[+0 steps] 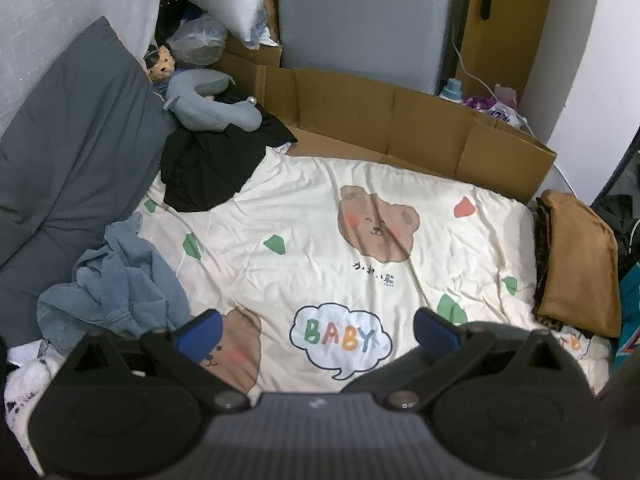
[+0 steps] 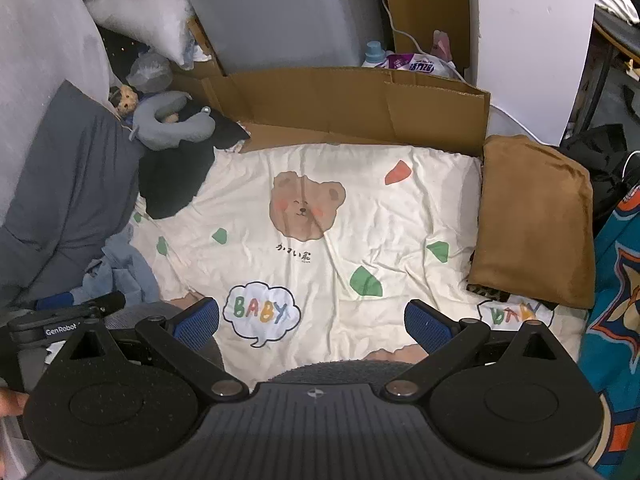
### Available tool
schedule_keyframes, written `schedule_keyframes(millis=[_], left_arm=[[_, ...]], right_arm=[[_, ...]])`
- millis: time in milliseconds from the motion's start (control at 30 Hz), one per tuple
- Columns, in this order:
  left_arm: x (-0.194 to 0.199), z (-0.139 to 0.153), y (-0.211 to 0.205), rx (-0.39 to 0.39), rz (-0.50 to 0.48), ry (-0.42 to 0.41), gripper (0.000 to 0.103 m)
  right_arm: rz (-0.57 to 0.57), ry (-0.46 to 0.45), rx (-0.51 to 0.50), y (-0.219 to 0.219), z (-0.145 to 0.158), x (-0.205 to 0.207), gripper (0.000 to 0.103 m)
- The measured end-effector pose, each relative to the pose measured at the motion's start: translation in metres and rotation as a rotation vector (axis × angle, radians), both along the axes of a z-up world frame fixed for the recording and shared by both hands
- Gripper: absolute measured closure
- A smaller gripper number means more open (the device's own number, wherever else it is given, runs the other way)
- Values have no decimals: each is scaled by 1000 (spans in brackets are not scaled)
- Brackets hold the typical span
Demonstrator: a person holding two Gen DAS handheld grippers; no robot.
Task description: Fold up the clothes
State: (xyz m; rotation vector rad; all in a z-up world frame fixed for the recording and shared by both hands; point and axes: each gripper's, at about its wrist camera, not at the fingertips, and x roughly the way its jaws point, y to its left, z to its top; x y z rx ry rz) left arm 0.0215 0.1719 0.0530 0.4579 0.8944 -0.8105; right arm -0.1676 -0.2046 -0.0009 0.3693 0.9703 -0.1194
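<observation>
A crumpled blue denim garment [image 1: 116, 284] lies at the left edge of the cream bear-print bedspread [image 1: 320, 208], just left of my left gripper [image 1: 318, 332], which is open and holds nothing. A black garment [image 1: 212, 164] is heaped at the back left. A folded brown garment [image 1: 576, 264] rests at the right edge. In the right wrist view my right gripper [image 2: 312, 322] is open above the near part of the bedspread [image 2: 360, 216], with the brown garment [image 2: 536, 220] to its right, the denim [image 2: 124, 272] to its left and the black garment [image 2: 176, 176] further back.
A grey pillow [image 1: 68, 152] leans along the left wall. A grey neck pillow [image 1: 208, 100] and a small teddy [image 1: 162, 64] sit behind the black garment. A cardboard wall [image 1: 400, 120] borders the far side. A teal patterned cloth [image 2: 616, 300] hangs at the right. The left gripper's body [image 2: 64, 320] shows low left.
</observation>
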Motion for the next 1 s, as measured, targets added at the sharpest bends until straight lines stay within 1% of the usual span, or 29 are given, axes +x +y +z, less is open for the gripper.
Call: schedule_keyframes(millis=[167, 333, 467, 633, 867, 1000], left_arm=[[4, 0, 1, -2, 4, 15, 0], [0, 2, 1, 4, 4, -16, 0], [2, 2, 0, 6, 6, -12, 0], [0, 2, 0, 6, 8, -33, 0], [7, 1, 2, 0, 7, -1, 0], [5, 2, 1, 2, 8, -16, 1]], right_arm=[[-1, 4, -10, 2, 1, 0, 1], [-6, 1, -4, 0, 0, -1, 1], [-11, -2, 1, -1, 0, -2, 1], [-17, -6, 7, -2, 0, -3, 1], [-36, -13, 19, -5, 0, -7, 1], [-34, -11, -18, -1, 0, -6, 1]])
